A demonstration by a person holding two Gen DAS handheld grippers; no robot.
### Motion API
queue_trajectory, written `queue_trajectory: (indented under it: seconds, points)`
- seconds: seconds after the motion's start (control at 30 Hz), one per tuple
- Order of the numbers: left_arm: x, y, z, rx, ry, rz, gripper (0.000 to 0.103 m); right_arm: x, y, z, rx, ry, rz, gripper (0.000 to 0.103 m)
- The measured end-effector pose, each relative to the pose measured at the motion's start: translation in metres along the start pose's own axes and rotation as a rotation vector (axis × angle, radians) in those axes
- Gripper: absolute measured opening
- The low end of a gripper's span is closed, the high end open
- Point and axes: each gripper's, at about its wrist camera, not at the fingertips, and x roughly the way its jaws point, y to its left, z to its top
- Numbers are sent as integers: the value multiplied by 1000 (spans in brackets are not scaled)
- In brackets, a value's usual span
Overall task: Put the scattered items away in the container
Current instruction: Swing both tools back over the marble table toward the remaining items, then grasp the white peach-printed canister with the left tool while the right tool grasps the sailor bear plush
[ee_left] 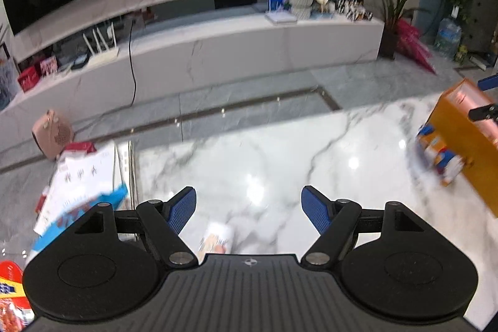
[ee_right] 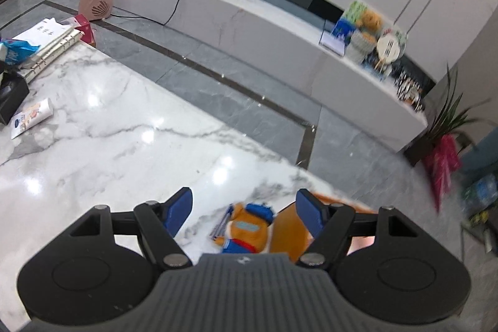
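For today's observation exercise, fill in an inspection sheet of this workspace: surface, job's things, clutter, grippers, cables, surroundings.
Surface: glossy white marble table, with glare.
Job's things: orange box at the table's right end; plush toy beside it; white tube lying flat.
Clutter: ring binder, blue bag, black box at the far left.
Grippers: left gripper open, empty, above the tube; right gripper open, over the toy.
Cables: black cord down the TV bench.
Surroundings: pink heater, potted plant, grey tiled floor.
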Motion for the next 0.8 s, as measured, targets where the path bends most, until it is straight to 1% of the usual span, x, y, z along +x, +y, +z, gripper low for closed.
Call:
queue_trajectory:
  seconds: [0.17, 0.23, 0.3, 0.47, 0.57, 0.67, 0.73, 0.8]
  points:
    - [40, 15, -28, -43, 55, -13, 88, 44, 1, -15, 70, 40, 8, 75]
    - [54, 18, -36, -44, 79, -18, 88, 59, 0, -21, 99, 60, 8, 75]
    - [65, 19, -42, -51, 81, -22, 88, 75, -1, -26, 129, 79, 6, 75]
    - [88, 24, -54, -104, 86, -58, 88, 104, -7, -43, 183, 126, -7, 75]
    - [103, 23, -59, -86, 115, -55, 88, 117, -8, -53, 206, 157, -21, 75]
    - [113, 25, -63, -57, 143, -45, 88, 126, -8, -59, 214, 169, -32, 75]
    - [115, 26, -63, -44, 135, -20, 88, 130, -5, -60, 214, 171, -38, 75]
    - [117, 28, -63, -44, 138, -9, 88, 133, -2, -61, 218, 174, -46, 76]
